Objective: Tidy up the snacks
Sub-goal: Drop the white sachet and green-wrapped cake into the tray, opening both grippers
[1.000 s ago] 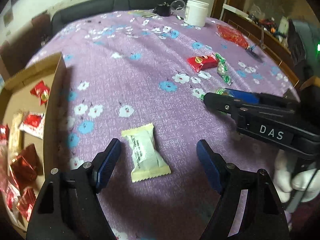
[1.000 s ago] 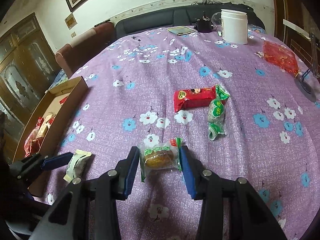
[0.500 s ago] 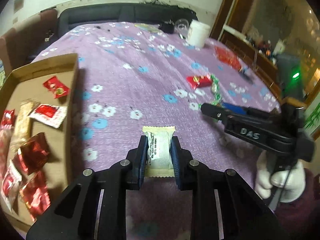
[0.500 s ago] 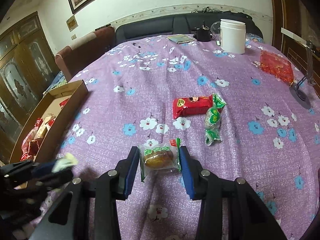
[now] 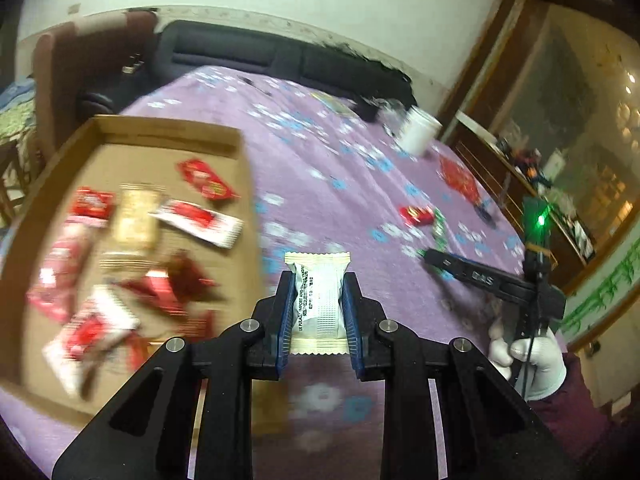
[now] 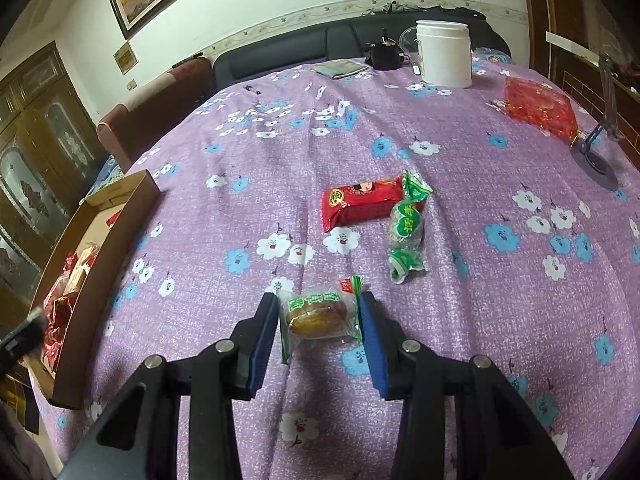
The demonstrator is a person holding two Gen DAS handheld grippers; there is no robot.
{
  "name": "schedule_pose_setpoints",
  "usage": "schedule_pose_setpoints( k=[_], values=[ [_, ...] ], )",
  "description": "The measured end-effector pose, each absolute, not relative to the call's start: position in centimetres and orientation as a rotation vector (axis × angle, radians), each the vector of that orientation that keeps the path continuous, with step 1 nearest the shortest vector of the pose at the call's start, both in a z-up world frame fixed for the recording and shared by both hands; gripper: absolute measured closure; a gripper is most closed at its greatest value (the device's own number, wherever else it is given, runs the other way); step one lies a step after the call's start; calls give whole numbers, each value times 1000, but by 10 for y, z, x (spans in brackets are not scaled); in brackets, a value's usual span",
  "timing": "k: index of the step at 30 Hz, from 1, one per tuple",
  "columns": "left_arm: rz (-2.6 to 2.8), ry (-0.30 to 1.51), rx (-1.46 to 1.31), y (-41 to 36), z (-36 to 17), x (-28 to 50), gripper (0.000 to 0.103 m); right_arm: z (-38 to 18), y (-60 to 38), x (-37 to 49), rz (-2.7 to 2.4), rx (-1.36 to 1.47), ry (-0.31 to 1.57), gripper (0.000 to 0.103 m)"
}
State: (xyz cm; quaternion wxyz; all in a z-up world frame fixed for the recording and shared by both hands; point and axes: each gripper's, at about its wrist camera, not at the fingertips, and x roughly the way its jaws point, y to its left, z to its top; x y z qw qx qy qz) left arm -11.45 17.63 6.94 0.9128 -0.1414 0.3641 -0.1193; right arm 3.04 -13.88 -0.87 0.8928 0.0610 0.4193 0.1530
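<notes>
My left gripper (image 5: pixel 318 280) is shut on a white wrapped snack (image 5: pixel 318 300) and holds it in the air near the right wall of the cardboard box (image 5: pixel 52 196), which holds several red and beige snack packets. My right gripper (image 6: pixel 318 304) is open, its jaws on either side of a clear-and-green pastry packet (image 6: pixel 318 314) lying on the purple flowered tablecloth (image 6: pixel 460 320). Beyond it lie a red snack packet (image 6: pixel 362 202) and a green wrapped snack (image 6: pixel 406 228). The box also shows at the left in the right wrist view (image 6: pixel 116 228).
A white jar (image 6: pixel 442 54), a black object (image 6: pixel 382 54) and a booklet (image 6: pixel 340 69) stand at the table's far side. A red bag (image 6: pixel 538 108) and a small stand (image 6: pixel 596 148) are at the right. A sofa and a chair lie behind.
My left gripper shut on the white snack, lifted it off the cloth and swung left toward the box. My right gripper stayed open around the pastry packet.
</notes>
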Motion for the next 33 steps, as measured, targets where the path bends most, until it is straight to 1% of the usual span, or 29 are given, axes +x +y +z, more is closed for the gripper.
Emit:
schedule_pose_setpoints(
  k=[5,9,13,17,24,31,33],
  values=[
    [-128,732,-294,239,78,-121,80,-1,-132,25,298,79,862,59],
    [-65,729,-291,274,84,-113,80,27,-110,21,347,61,830,59],
    [-30,747,-299,296,80,-91,80,63,-65,24,439,36,789,59],
    [-32,792,-331,309,69,-62,80,78,-6,37,546,6,821,59],
    [-34,853,-355,332,63,-12,80,59,94,59,641,-98,915,59],
    [-22,899,-404,350,53,15,80,24,145,86,655,-151,1004,59],
    [-38,900,-431,351,50,17,80,17,151,88,658,-159,1013,57]
  ],
)
